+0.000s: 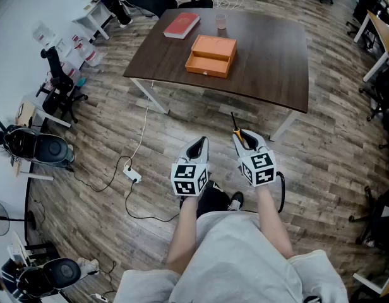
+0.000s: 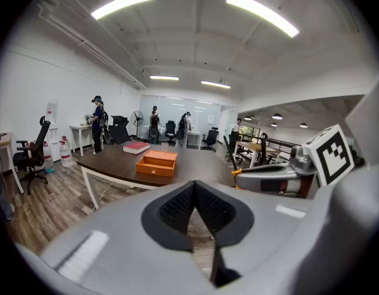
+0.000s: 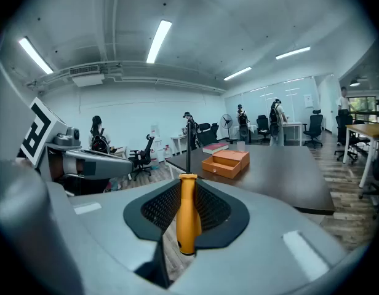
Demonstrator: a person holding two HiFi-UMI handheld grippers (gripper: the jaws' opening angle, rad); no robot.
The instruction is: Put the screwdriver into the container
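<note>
Head view, left gripper: your left gripper (image 1: pixel 198 145) sits at lower centre of the frame, above the wood floor (image 1: pixel 321 163), and carries nothing.
Head view, right gripper: your right gripper (image 1: pixel 244 137) is just to the right of it and holds the screwdriver (image 1: pixel 236 125). The dark shaft points up the frame, toward the desk.
Head view, container: the orange container (image 1: pixel 211 55) rests on the dark desk (image 1: pixel 270 62) at upper centre, well apart from both grippers. A red book (image 1: pixel 182 25) and a clear cup (image 1: pixel 220 21) stand beyond it.
Left gripper view, fingers: the fingers (image 2: pixel 176 206) are clenched tip to tip with nothing between them.
Left gripper view, surroundings: the container (image 2: pixel 157 163) shows at centre left on the desk (image 2: pixel 115 165). The right gripper (image 2: pixel 269 177) shows at the right edge.
Right gripper view, fingers: the fingers (image 3: pixel 157 208) are clamped on the screwdriver's orange handle (image 3: pixel 187 217), and the shaft rises at centre frame.
Right gripper view, container: the container (image 3: pixel 225 163) sits just right of centre on the desk (image 3: pixel 282 174).
</note>
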